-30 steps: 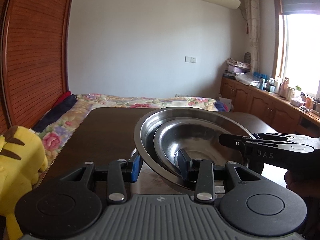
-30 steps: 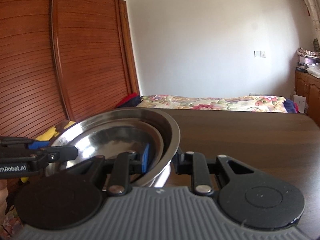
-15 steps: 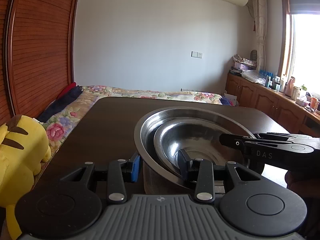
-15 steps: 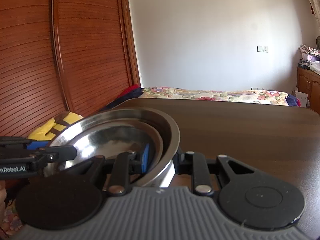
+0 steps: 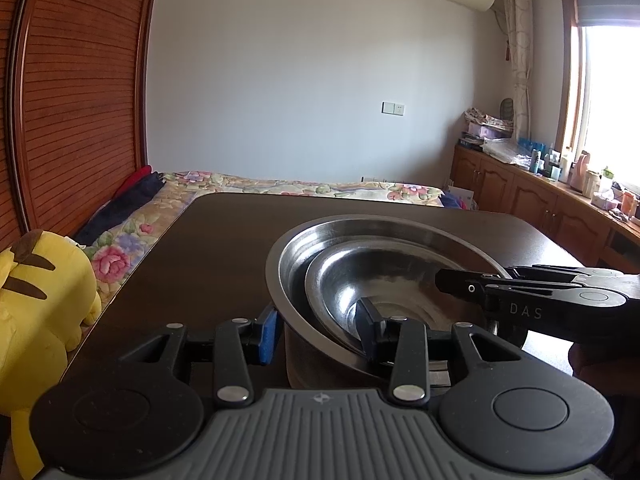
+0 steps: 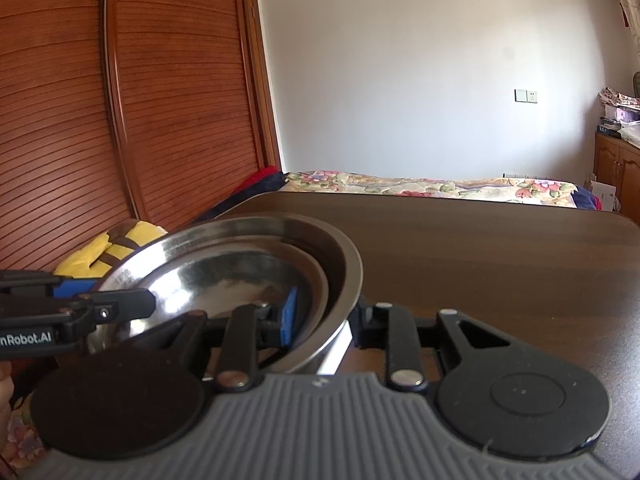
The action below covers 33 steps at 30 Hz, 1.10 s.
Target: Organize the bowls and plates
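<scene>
Both sets of jaws are clamping opposite rims of the nested steel bowls: the left gripper is pinching the near rim, the right gripper the far side. The large bowl, cradling a smaller bowl, is sitting low over the dark bench. Stiff, slick metal appears to be favouring firm rim grips.

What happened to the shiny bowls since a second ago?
The nested steel bowls came down toward the dark table: more tabletop shows behind them now, and the base looks to be on or just above it. Nothing was let go. The left claw and the right claw each still straddle the rim on opposite sides, and the smaller bowl still sits inside the bigger one.
</scene>
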{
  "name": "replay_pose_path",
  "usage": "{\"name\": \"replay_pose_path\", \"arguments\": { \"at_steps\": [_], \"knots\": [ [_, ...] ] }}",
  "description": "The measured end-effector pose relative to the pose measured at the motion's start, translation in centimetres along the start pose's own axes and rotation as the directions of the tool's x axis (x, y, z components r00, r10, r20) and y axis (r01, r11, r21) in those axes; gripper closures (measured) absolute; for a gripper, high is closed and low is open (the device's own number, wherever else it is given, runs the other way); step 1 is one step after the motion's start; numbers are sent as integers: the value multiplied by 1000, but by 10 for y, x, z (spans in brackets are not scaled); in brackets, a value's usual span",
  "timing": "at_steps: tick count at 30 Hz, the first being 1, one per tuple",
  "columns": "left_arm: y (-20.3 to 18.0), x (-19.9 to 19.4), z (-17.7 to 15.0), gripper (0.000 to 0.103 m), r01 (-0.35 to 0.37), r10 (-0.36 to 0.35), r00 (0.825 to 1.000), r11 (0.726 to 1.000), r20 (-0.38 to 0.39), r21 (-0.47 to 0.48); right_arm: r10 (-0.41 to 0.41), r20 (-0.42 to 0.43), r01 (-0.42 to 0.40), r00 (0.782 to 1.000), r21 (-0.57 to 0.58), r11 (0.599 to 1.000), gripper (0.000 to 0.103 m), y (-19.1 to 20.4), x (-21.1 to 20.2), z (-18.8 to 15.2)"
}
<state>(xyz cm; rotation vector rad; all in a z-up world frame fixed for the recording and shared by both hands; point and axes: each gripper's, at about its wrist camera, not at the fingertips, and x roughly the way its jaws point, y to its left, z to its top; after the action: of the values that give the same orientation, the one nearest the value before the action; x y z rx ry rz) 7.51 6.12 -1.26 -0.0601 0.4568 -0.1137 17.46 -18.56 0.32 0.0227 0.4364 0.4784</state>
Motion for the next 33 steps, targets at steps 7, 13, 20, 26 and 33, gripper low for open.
{"name": "replay_pose_path", "arguments": {
  "at_steps": [7, 13, 20, 26, 33],
  "knots": [
    [0, 0, -1, 57, 1, -1, 1000, 1000, 0, 6, 4, 3, -4, 1000, 1, 1000, 70, 0, 0, 0],
    [-4, -3, 0, 34, -20, 20, 1000, 999, 17, 46, -6, 51, 7, 999, -26, 1000, 38, 3, -13, 4],
    [-4, -9, 7, 13, -37, 35, 998, 998, 46, 51, -32, 93, 36, 995, -41, 999, 33, -1, -34, 12],
    [-12, -21, 18, 0, -52, 45, 994, 997, 96, 65, -59, 133, 65, 989, -38, 997, 15, -6, -60, 14],
    [-33, -30, 28, 0, -66, 54, 989, 994, 140, 82, -123, 185, 128, 975, -14, 992, 0, -16, -88, 13]
  ]
}}
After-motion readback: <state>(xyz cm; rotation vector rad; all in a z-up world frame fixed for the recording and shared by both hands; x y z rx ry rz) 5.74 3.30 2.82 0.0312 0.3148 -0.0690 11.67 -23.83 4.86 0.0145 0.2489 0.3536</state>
